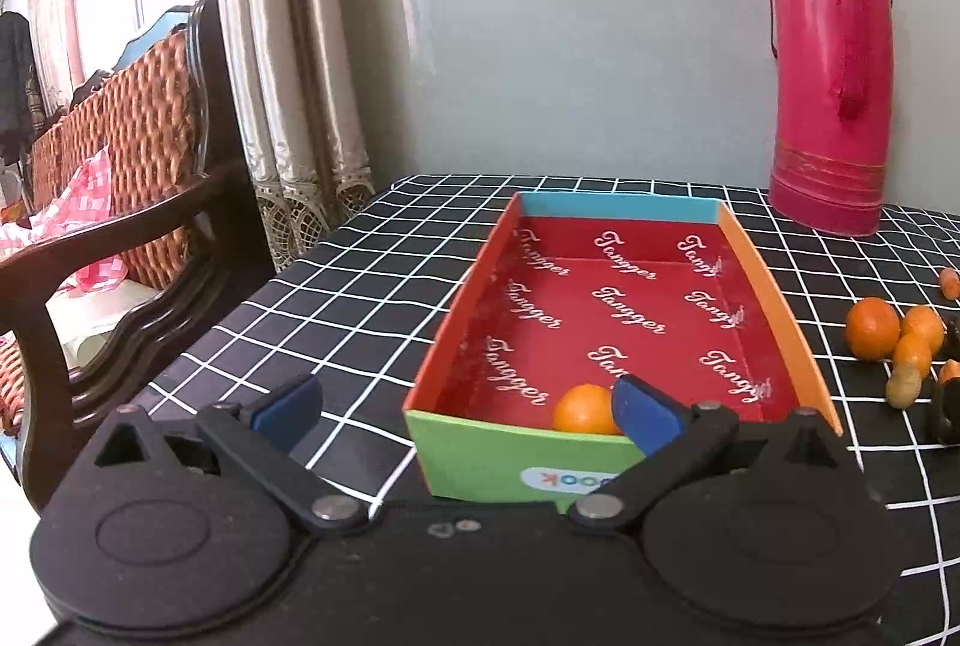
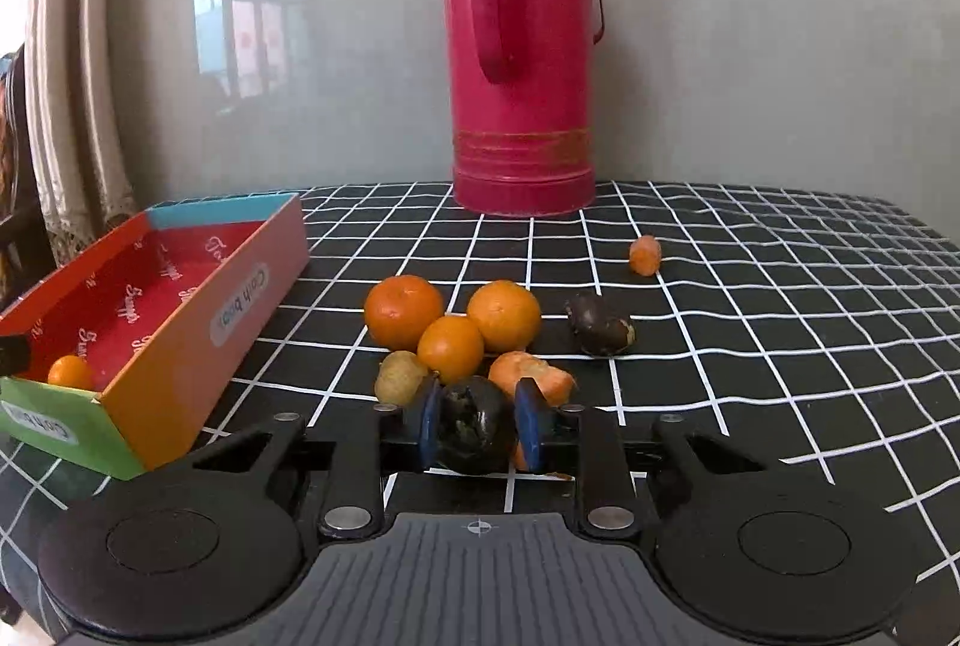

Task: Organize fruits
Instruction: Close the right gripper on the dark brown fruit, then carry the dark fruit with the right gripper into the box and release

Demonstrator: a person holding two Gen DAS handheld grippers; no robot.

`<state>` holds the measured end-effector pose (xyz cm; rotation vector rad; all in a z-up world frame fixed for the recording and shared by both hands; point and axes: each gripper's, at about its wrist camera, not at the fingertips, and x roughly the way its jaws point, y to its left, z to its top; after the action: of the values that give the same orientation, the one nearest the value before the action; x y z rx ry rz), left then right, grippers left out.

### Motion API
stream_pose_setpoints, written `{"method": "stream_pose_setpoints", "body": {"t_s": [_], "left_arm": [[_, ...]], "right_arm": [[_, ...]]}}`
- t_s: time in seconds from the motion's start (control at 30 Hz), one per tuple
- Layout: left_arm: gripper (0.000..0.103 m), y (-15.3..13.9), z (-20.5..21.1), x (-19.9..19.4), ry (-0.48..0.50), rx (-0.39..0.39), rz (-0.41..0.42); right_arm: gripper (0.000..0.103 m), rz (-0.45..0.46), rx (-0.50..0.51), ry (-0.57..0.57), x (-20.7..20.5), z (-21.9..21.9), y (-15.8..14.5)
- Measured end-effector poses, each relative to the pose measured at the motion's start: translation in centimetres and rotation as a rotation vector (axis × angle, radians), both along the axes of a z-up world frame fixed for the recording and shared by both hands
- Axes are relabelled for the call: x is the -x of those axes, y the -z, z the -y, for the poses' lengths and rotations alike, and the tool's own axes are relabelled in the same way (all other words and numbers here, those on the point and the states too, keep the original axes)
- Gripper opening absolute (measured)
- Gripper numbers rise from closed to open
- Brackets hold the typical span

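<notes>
Right wrist view: right tool (image 2: 477, 433) grips a dark fruit (image 2: 474, 430); left tool (image 1: 465, 412) hangs spread at the box (image 1: 606, 322).

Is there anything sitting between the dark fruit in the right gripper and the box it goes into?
Nothing visible blocks it. The dark fruit has open tablecloth leftward to the box, whose orange side wall must be cleared.
</notes>
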<state>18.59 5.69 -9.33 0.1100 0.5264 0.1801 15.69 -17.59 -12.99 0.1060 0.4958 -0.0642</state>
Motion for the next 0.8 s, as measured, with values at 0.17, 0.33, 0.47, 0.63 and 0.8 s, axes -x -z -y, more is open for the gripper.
{"method": "stream_pose_setpoints", "body": {"t_s": [0.17,0.33,0.47,0.63,0.8], "left_arm": [[0.097,-0.1,-0.4,0.1,-0.002,0.000,0.003],[0.097,0.0,-0.5,0.1,-0.010,-0.009,0.008],[0.097,-0.1,-0.7,0.2,-0.014,0.000,0.007],[0.097,-0.1,-0.9,0.1,-0.017,0.008,0.004],[0.097,-0.1,-1.5,0.0,-0.035,0.031,-0.004]], "right_arm": [[0.027,0.003,0.085,-0.002,-0.3,-1.2,0.2],[0.043,-0.038,0.097,-0.022,-0.6,-1.6,0.7],[0.042,-0.064,0.061,-0.020,-0.9,-1.3,1.3],[0.035,-0.031,0.026,-0.017,-0.5,-0.9,0.9],[0.035,0.022,0.010,-0.054,0.1,-1.4,0.1]]}}
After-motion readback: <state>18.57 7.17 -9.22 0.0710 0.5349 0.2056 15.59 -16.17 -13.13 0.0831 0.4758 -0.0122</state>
